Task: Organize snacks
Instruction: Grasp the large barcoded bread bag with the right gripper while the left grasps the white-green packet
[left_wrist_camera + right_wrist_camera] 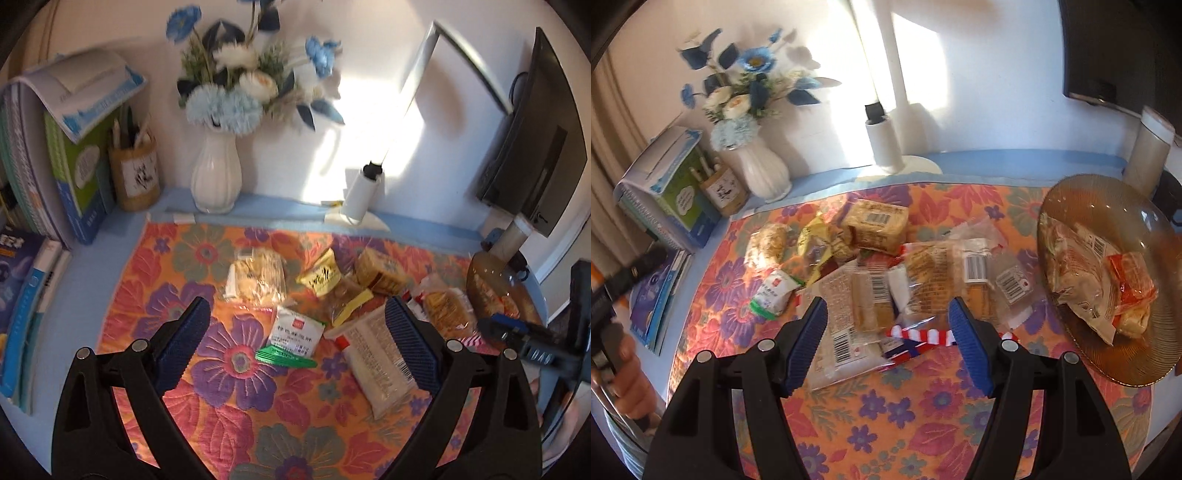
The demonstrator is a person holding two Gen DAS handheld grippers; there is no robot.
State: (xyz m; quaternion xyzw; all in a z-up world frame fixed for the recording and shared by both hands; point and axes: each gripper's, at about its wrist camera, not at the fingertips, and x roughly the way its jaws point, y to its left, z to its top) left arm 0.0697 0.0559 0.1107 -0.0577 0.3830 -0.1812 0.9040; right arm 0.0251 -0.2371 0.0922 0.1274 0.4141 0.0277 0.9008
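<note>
Several wrapped snacks lie in a loose heap on a floral cloth (236, 369). Among them are a clear biscuit bag (258, 275) (768, 242), a yellow packet (321, 277) (812, 236), a tan block pack (380, 271) (875, 221), a small white-and-green sachet (295, 332) (774, 291) and a long white pack (376, 358) (842, 332). An amber glass plate (484, 273) (1089, 199) at the right holds a few packets (1100, 288). My left gripper (297, 301) hovers open over the sachet. My right gripper (887, 302) hangs open above a clear cake bag (934, 280) and a red-striped wrapper (923, 336).
A white vase of blue flowers (216, 177) (762, 173), a white desk lamp (360, 195) (886, 147) and a pen holder (135, 173) stand along the back wall. Books (74, 155) are stacked at the left. A monitor on its stand (532, 140) is at the right. A hand (631, 384) shows at the left edge.
</note>
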